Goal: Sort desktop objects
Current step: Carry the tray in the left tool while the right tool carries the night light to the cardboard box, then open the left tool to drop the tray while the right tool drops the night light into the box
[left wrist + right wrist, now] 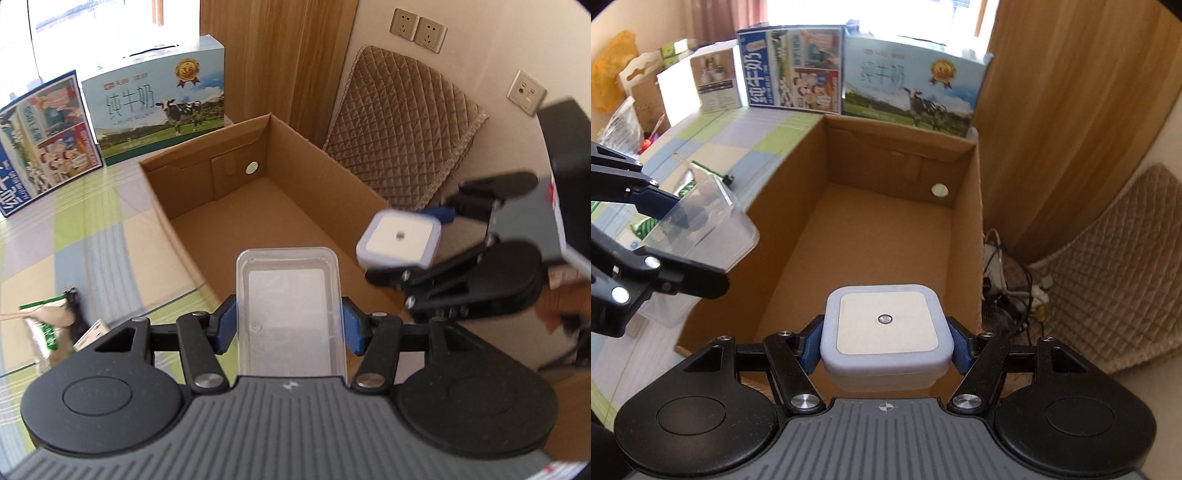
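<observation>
**Both grippers loaded, held over the open cardboard box**

I have the left gripper (288, 325) closed on a clear plastic tub (290, 306). Its two blue pads (225, 325) press against the tub's long side walls, one on each side, and the tub runs straight forward between the fingers with its open top facing the camera. Nothing is visible inside the tub. Its far end sticks out past the fingertips and sits above the near edge of the cardboard box (325, 177).

I have the right gripper (884, 345) closed on a small white square device (886, 323) with rounded corners, a pale square panel on its face and a small dark dot in the centre. The blue pads (812, 349) grip its left and right sides, so the opening matches the device's width. The device is held off the surface, and the box floor (871, 236) lies ahead of and below the fingertips.

In the right wrist view, the left gripper (683, 243) enters from the left of my fingers, with the tub over the box's left wall. In the left wrist view, the right gripper (417, 240) sits to the right of my fingers, near the box's right wall.

The box interior shows only bare cardboard and a small round light spot on its far wall. Beyond the far wall stand two printed milk cartons (912, 85). A quilted cushion (402, 129) leans against the wall to the right.
</observation>
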The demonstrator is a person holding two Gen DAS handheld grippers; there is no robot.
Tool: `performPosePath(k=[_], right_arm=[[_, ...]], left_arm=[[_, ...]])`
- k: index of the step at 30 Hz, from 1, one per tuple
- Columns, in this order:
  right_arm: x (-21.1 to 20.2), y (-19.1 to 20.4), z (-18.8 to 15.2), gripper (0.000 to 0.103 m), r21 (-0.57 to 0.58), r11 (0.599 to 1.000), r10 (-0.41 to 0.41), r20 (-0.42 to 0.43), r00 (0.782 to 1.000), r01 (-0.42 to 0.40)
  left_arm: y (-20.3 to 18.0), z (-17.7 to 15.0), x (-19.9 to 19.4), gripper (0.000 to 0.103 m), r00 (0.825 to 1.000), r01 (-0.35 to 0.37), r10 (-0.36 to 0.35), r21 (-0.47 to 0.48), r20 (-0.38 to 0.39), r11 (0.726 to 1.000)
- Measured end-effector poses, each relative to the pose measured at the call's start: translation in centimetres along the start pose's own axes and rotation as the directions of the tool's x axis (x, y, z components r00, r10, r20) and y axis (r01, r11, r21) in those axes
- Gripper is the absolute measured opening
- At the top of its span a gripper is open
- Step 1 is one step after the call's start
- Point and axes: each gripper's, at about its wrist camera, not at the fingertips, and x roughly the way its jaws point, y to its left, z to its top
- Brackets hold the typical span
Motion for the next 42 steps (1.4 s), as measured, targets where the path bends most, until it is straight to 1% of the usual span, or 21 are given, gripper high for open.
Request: performPosePath(k=[4,7,15,23,25,27,29,34,37,40,42], right_arm=[[0.7,-0.7,-0.5,0.064,0.019,1.000,-0.009,-0.001,1.000,0.009],[1.3,-0.8,-0.7,0.064,0.013,1.000,-0.016,-0.007,1.000,0.016],[2.8,-0.7,-1.2,0.064,-0.005,1.000,-0.015,-0.023,1.000,0.015],[3.8,-0.6,-1.3,0.064,-0.004,1.000,-0.013,-0.038,0.999,0.013],[3.9,-0.6,-1.4,0.064,-0.003,1.000,-0.013,-0.042,0.999,0.013],[3.9,-0.5,-1.5,0.064,-0.001,1.000,-0.011,-0.044,0.999,0.011],[3.9,-0.5,-1.5,0.064,-0.001,1.000,-0.011,-0.045,0.999,0.011],[3.9,-0.2,-1.4,0.064,0.006,1.000,-0.012,-0.041,0.999,0.012],[3.9,0.0,-1.3,0.064,0.008,1.000,-0.009,-0.036,0.999,0.009],[3.8,0.2,-1.1,0.064,0.007,1.000,-0.009,-0.024,1.000,0.010],[3.6,0.3,-1.0,0.064,0.001,1.000,-0.011,0.001,1.000,0.011]], left_arm=[[-0.1,0.8,1.9,0.052,1.000,0.025,-0.025,-0.022,-0.008,0.999],[0.0,1.1,3.2,0.052,0.999,0.040,-0.041,-0.044,-0.020,0.998],[0.0,0.8,6.1,0.052,0.998,0.038,-0.041,-0.057,-0.051,0.998],[0.7,0.5,7.2,0.052,0.998,0.026,-0.031,-0.087,-0.057,0.996],[0.8,0.4,7.3,0.052,0.998,0.022,-0.027,-0.087,-0.059,0.996],[0.9,0.3,7.3,0.054,0.998,0.020,-0.025,-0.087,-0.057,0.996],[1.0,0.2,7.1,0.054,0.998,0.014,-0.019,-0.080,-0.052,0.997],[1.7,0.0,5.8,0.055,1.000,-0.001,-0.002,-0.085,-0.028,0.996],[2.2,-0.1,4.9,0.057,1.000,-0.007,0.005,-0.094,-0.012,0.996],[2.7,-0.3,4.1,0.058,1.000,-0.001,0.002,-0.103,0.004,0.995],[2.8,-0.5,3.5,0.058,1.000,-0.019,0.020,-0.098,0.012,0.995]])
